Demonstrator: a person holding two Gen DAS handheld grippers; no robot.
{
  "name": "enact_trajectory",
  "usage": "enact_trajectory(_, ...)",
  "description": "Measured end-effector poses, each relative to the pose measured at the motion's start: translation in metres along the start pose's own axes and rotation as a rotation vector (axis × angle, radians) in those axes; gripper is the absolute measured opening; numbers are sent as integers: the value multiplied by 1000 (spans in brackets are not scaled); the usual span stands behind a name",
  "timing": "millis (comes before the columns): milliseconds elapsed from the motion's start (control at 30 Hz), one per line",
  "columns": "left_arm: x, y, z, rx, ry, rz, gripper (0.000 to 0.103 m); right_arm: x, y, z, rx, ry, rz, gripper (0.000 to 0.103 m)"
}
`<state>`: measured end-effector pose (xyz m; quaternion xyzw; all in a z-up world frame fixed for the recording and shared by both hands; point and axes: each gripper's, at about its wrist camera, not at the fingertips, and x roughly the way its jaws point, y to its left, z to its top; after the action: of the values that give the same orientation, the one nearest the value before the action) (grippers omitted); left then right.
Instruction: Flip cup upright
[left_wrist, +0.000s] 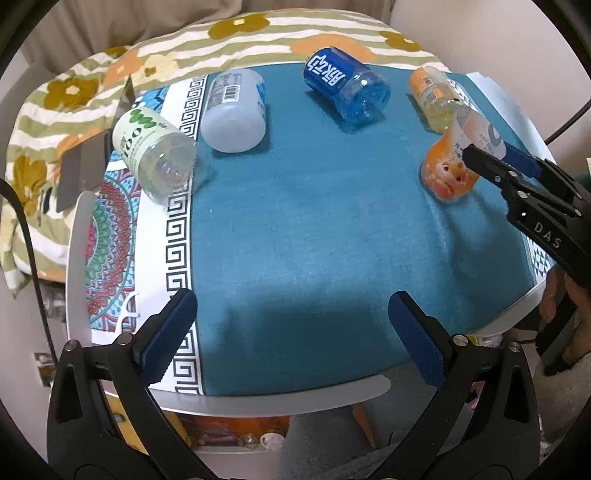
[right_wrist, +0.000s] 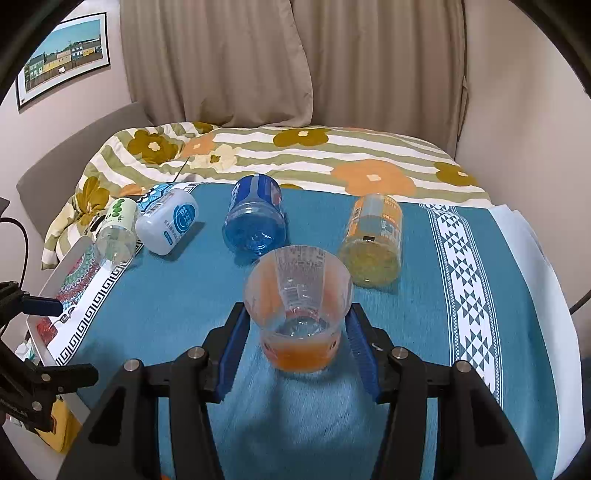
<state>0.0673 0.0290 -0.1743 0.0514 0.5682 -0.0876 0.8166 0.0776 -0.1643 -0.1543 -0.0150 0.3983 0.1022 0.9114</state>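
An orange-bottomed clear cup (right_wrist: 299, 302) stands almost upright on the teal cloth, mouth up and tilted a little toward the camera. My right gripper (right_wrist: 297, 332) is shut on the orange cup, its blue pads (right_wrist: 232, 350) pressing both sides. In the left wrist view this cup (left_wrist: 448, 170) sits at the right with the right gripper's fingers (left_wrist: 487, 162) on it. My left gripper (left_wrist: 291, 332) is open and empty above the near table edge.
Other cups lie on their sides at the back: a green-label one (left_wrist: 155, 151), a white one (left_wrist: 234, 110), a blue one (left_wrist: 347, 86) and an orange-label one (left_wrist: 436, 98). A flowered quilt (right_wrist: 295, 151) lies behind the table. The white table rim (left_wrist: 280, 397) is near.
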Motion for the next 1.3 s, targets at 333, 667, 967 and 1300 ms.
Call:
enact_trajectory(333,-9,-3,-3,-2,-26,10,103,1,-3,-2,34,23,-4,87)
enact_trajectory(667,-60,-17,13,-80,-106,14,103,-45,-23,16,77,85,-2,95)
enact_trajectory(967,-141,-40,25,-130,-277,32,103,-127,-48,41,108,108,-55,95)
enact_trajectory(1300,-180,-62,18,-112,-407,61,103,-163,-66,39,152,86,-139,95)
